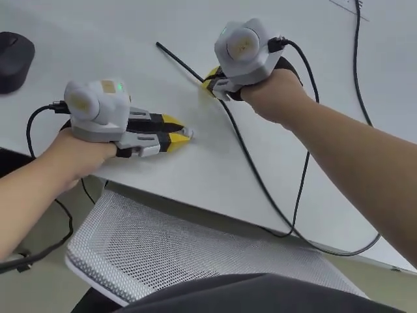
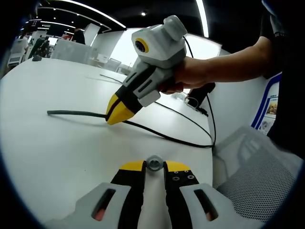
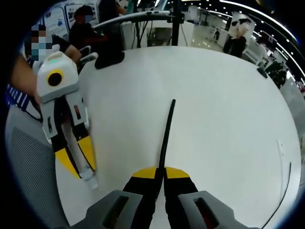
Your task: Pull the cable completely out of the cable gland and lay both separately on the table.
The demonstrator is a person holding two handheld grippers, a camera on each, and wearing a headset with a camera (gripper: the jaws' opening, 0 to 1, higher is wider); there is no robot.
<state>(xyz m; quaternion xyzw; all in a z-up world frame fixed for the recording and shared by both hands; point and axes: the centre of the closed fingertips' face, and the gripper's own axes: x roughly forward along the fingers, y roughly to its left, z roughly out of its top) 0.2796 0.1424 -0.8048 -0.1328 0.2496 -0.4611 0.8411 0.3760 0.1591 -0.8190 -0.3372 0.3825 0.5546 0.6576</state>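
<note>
Cable and gland were held apart.
The left gripper [image 2: 153, 166] pinched the cable gland [image 2: 153, 162] narrowly; the right gripper [image 3: 161, 171] clamped the cable [image 3: 167, 129], which ran toward 12 o'clock over the table [image 3: 228, 95]. The print on the poster [image 2: 272, 102] at 3 o'clock was unreadable.

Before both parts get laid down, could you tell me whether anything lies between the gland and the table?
Nothing visible does: the cable gland, in the left tool, is over bare white table, with the cable apart from it.

Black cable [image 1: 180, 62] lies along the table [image 1: 130, 39], free of the small grey gland [image 2: 154, 163].
</note>
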